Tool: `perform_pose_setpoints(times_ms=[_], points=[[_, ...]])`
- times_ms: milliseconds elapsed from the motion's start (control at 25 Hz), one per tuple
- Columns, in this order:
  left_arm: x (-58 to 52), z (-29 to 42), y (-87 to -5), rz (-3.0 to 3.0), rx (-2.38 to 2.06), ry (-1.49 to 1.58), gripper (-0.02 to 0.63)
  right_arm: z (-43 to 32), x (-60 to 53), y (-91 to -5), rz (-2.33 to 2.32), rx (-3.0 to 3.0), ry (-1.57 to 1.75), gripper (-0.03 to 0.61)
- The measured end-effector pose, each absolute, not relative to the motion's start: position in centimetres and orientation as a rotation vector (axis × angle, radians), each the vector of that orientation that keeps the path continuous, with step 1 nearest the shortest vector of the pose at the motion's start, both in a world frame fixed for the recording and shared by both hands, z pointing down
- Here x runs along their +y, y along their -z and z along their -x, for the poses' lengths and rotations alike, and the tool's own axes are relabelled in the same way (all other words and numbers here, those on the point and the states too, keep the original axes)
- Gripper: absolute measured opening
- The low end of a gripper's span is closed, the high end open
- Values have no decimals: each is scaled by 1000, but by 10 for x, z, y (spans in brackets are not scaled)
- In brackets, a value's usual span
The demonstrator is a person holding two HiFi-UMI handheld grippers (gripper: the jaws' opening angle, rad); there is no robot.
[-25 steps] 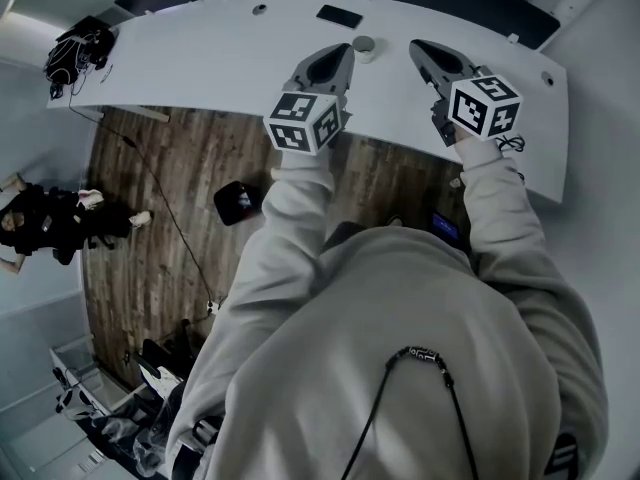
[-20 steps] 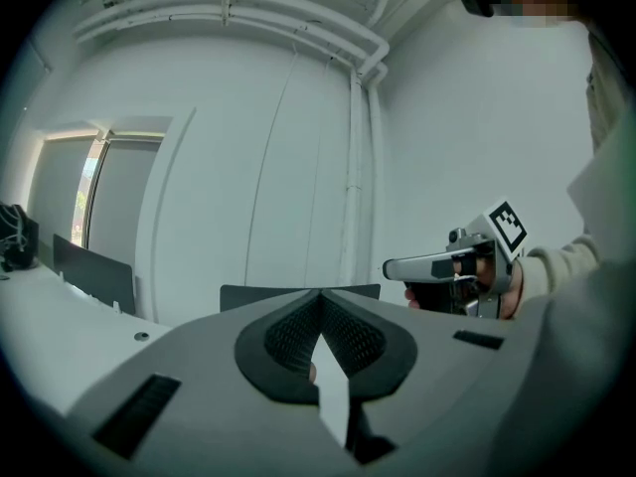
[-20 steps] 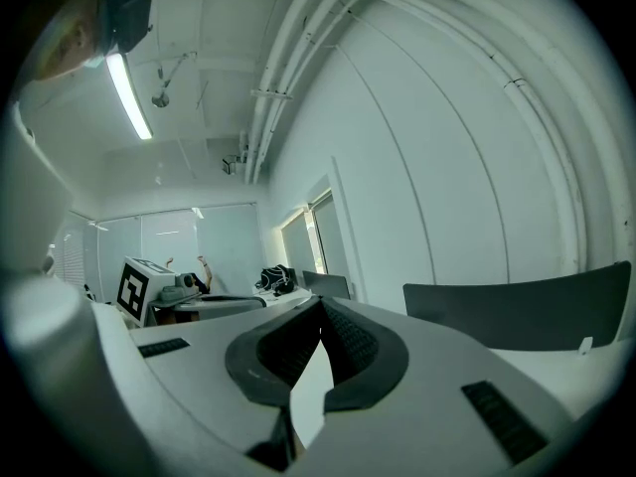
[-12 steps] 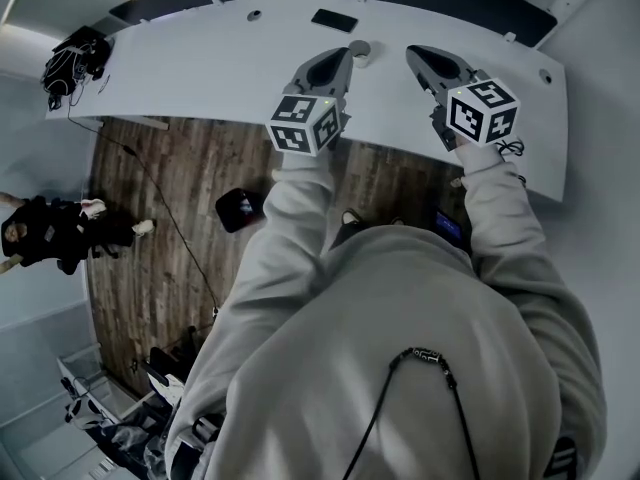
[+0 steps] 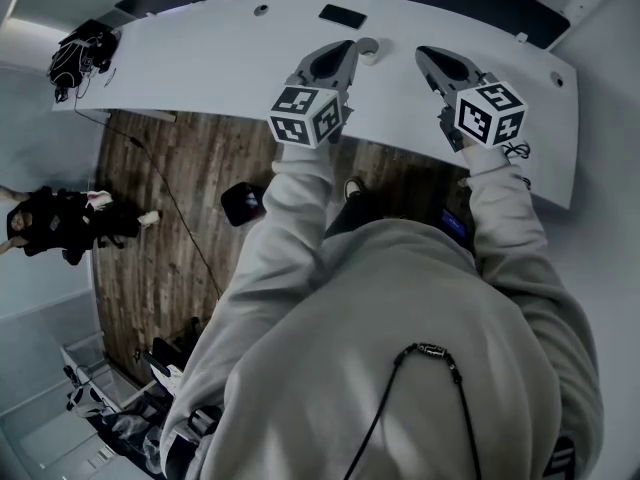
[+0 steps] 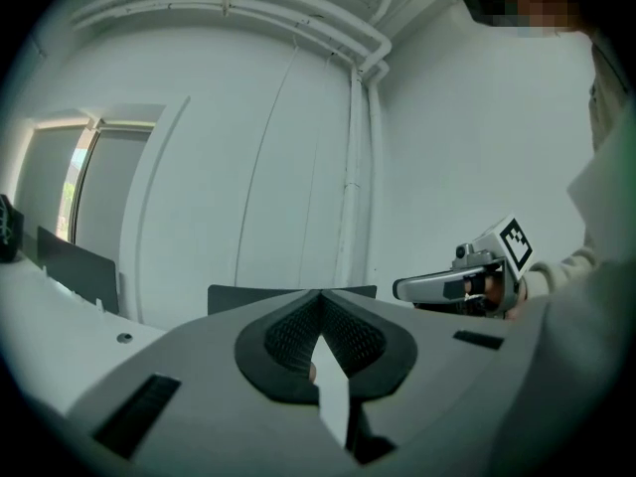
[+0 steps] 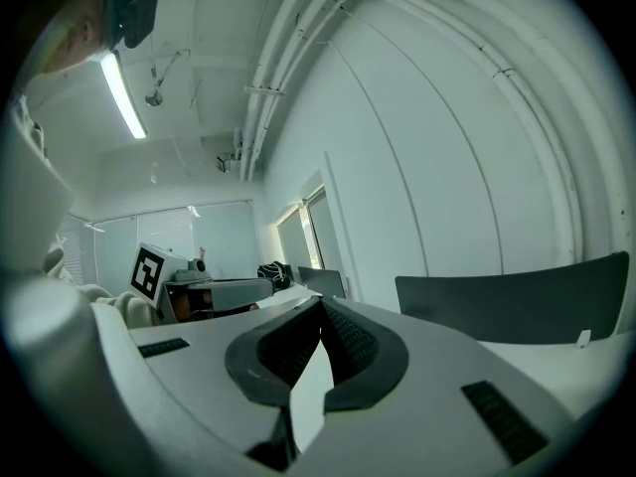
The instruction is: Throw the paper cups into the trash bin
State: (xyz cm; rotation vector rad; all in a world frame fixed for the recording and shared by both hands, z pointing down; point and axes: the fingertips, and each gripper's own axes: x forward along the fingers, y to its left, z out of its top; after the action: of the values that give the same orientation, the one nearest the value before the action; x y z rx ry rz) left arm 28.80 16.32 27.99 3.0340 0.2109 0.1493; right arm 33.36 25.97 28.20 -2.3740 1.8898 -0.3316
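A small paper cup (image 5: 371, 49) stands on the long white table (image 5: 200, 58), near its far edge. My left gripper (image 5: 349, 48) hovers over the table with its tip right beside the cup and partly covering it. Its jaws meet at the tip with nothing between them. My right gripper (image 5: 424, 54) is a little to the right of the cup, apart from it, also shut and holding nothing. Each gripper view shows the other gripper: the right gripper (image 6: 437, 286) and the left gripper (image 7: 221, 292). The cup is in neither gripper view.
A black phone (image 5: 342, 15) lies on the table beyond the cup. A dark bag (image 5: 82, 46) sits at the table's left end. On the wooden floor are a black container (image 5: 243, 202), a cable and a person in dark clothes (image 5: 60, 226) at the left.
My left gripper has edged toward the cup, so its tip now overlaps the cup's side. The right gripper has shifted only slightly. Both stay shut.
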Motion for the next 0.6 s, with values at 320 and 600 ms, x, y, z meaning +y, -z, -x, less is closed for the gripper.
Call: perform_pose_setpoints(times_ms=[320, 600], points=[[125, -331, -290, -3030, 249, -119, -5, -365, 223, -287, 2428, 1892, 314, 18], [52, -395, -289, -3006, 302, -111, -5, -417, 146, -286, 2469, 1883, 342, 18]])
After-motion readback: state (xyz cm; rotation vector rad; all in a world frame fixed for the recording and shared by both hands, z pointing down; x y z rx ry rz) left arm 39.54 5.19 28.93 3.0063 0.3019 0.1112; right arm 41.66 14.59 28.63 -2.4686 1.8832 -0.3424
